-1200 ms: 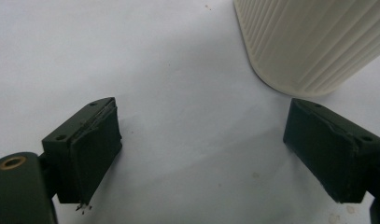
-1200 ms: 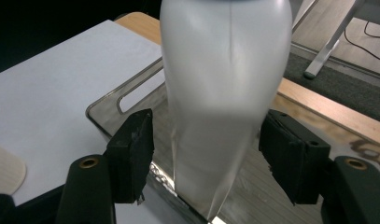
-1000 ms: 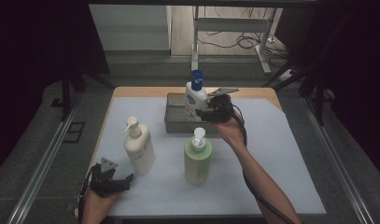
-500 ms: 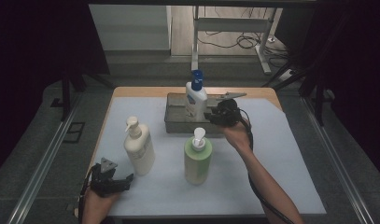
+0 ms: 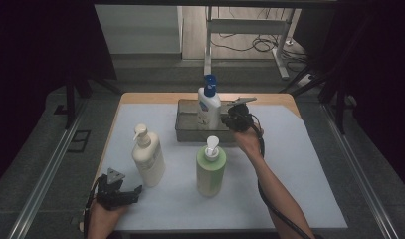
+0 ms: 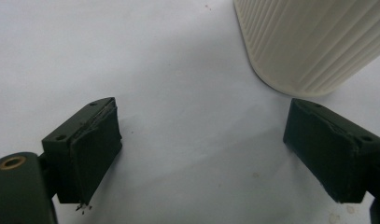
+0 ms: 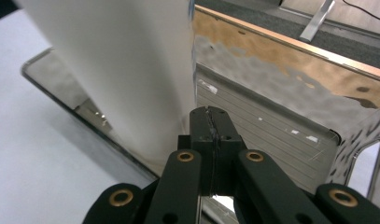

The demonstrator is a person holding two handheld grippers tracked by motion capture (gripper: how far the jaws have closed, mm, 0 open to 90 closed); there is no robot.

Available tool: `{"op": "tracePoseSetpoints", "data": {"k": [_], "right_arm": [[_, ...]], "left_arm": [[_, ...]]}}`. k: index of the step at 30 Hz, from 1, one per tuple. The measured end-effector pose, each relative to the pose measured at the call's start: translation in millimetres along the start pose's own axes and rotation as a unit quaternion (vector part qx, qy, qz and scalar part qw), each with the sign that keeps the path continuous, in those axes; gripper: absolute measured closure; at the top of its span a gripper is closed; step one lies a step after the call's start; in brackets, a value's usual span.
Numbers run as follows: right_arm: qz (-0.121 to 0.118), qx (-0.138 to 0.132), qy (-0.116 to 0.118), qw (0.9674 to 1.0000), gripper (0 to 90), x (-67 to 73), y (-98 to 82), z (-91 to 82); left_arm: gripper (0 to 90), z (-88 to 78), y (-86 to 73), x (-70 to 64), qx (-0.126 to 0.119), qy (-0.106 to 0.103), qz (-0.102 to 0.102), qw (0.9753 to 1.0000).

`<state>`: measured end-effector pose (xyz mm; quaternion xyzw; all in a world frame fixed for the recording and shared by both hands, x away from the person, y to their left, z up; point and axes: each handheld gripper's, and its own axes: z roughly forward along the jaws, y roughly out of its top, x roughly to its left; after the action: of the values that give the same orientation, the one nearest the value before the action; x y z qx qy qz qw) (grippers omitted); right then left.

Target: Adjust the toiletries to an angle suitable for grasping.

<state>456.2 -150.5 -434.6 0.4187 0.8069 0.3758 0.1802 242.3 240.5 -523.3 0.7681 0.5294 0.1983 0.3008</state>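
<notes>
White bottle (image 5: 209, 107) stands upright in the tray (image 5: 186, 130), released; right gripper (image 5: 231, 121) just beside it, jaws just closed together on nothing; placement looks done. Left gripper (image 5: 134, 191) near the tray's front-left, jaws apart, empty, beside cream bottle (image 5: 148, 157).

From my station, the tray (image 5: 190, 130) reads as brushed metal, its inner walls shiny enough to mirror the wood of the table (image 7: 290, 51), which has a warm, smooth finish at its far edge. A matt white sheet (image 5: 299, 164), paper or thin plastic, covers most of the table. The white bottle (image 5: 209, 107) looks like smooth plastic with a glossy blue cap. The cream bottle (image 6: 313, 42) is ribbed, satin plastic; the green bottle (image 5: 210, 169) is softly glossy. My gripper fingers (image 6: 92, 149) are matt black, rubbery, slightly scuffed.
</notes>
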Motion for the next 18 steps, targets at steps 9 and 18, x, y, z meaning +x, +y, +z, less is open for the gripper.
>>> {"op": "tracePoseSetpoints", "data": {"k": [9, 18], "right_arm": [[0.014, 0.011, -0.002, 0.9998, 89.4, -2.3, 3.1, 15.2], [0.023, 0.012, 0.007, 0.9996, 89.4, 1.9, 4.6, 22.1]], "left_arm": [[10.8, 0.0, 0.0, 0.1, 0.0, 0.0, 0.0, 1.0], [10.8, 0.0, 0.1, 0.1, 0.0, 0.0, 0.0, 1.0]]}}
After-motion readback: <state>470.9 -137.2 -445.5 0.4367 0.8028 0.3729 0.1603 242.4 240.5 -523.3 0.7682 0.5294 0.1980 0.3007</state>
